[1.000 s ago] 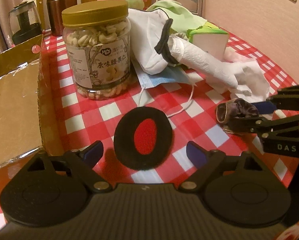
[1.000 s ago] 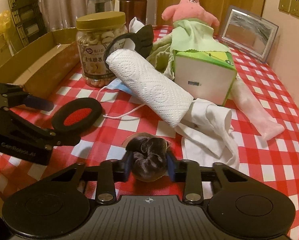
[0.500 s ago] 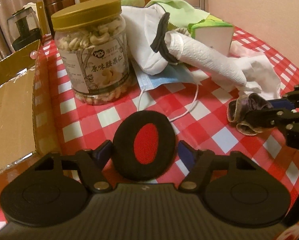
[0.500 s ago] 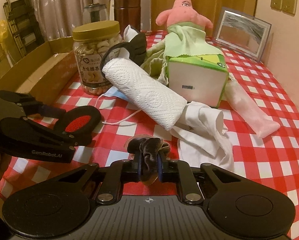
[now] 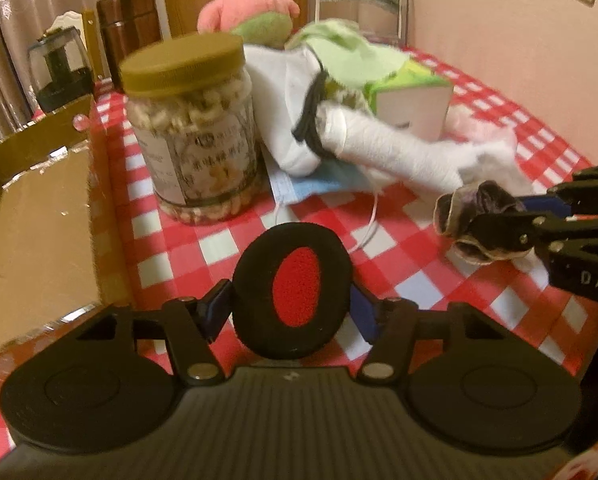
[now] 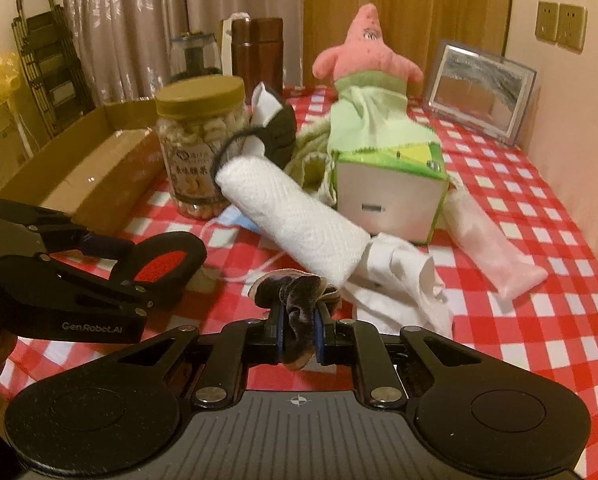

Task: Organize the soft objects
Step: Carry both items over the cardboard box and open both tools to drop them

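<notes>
I logged two grippers in play, each gripping one soft item. My left gripper (image 5: 293, 314) had just been closing, and its two blue pads pressed the sides of the black ear cushion (image 5: 295, 290) with the red oval centre; the cushion stood on edge between them, near the low side of the left wrist view. In the right wrist view the same cushion (image 6: 167, 258) showed at near left, in the left gripper (image 6: 117, 264). My right gripper (image 6: 297, 338) stood narrow, its two pads pinching the dark velvet scrunchie (image 6: 295, 300); the scrunchie (image 5: 475, 220) also showed at right in the left wrist view, held above the checked cloth by the right gripper (image 5: 519, 220).

Count of what lay on the red-and-white checked tablecloth (image 6: 519, 320):
- one cashew jar (image 6: 201, 148) with a gold lid, upright, far left
- one paper towel roll (image 6: 295, 224), lying slantwise, its far end leaning by the jar
- one blue face mask (image 5: 319, 184), partly under the roll
- one green tissue box (image 6: 391, 192), right of the roll
- one pink starfish plush (image 6: 367, 54), far, behind the box
- one light green cloth (image 6: 375, 120) draped from plush to box
- one white crumpled cloth (image 6: 399, 276) at the roll's near end
- one clear plastic bag (image 6: 487, 248), right of the box

One open cardboard box (image 6: 87, 172) sat at left beside the jar. One framed picture (image 6: 481, 92) leaned at the far right wall.
</notes>
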Action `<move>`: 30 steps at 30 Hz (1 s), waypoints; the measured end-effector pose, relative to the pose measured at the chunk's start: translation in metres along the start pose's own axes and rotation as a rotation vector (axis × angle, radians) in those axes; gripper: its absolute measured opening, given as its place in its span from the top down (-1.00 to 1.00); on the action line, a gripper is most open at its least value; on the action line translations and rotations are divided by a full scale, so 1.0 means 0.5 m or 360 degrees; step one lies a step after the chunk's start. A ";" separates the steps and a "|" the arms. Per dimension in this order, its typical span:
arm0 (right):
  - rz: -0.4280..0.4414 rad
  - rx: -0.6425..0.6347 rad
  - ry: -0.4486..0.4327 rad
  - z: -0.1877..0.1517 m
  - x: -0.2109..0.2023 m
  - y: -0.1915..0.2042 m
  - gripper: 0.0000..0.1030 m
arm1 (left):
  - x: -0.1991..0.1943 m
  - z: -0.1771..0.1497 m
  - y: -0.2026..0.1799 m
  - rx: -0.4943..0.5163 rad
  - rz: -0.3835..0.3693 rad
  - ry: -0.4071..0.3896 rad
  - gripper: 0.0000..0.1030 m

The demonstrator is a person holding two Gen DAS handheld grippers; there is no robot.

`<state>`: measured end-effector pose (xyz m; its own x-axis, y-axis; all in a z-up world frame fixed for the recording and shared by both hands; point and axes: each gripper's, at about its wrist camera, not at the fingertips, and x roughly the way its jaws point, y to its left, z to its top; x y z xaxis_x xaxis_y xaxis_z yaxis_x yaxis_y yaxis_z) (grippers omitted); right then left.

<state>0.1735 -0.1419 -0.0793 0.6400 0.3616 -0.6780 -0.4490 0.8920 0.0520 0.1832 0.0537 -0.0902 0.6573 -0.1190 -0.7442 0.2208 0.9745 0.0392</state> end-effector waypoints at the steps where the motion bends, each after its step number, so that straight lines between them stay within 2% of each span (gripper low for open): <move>1: 0.0004 0.0000 -0.0013 0.004 -0.006 0.003 0.72 | -0.009 0.005 0.003 -0.0011 0.0000 -0.0009 -0.15; 8: 0.0125 -0.0038 -0.0106 0.056 -0.032 0.050 0.72 | -0.101 0.046 0.068 -0.0100 0.0078 -0.0091 -0.16; 15: 0.0350 -0.0130 -0.0204 0.146 -0.021 0.136 0.72 | -0.174 0.071 0.212 -0.0159 0.0288 -0.0120 -0.16; 22: 0.0551 -0.0225 -0.0196 0.201 0.058 0.239 0.72 | -0.185 0.016 0.344 -0.0254 0.0433 -0.0049 -0.17; 30: 0.0665 -0.0338 -0.0164 0.208 0.161 0.320 0.72 | -0.152 -0.045 0.423 -0.0357 0.0460 0.0013 -0.19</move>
<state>0.2182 0.0581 -0.0491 0.4312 0.7121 -0.5540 -0.7915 0.5933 0.1466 0.1636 0.2729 -0.0402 0.6637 0.1680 -0.7289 -0.1372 0.9853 0.1021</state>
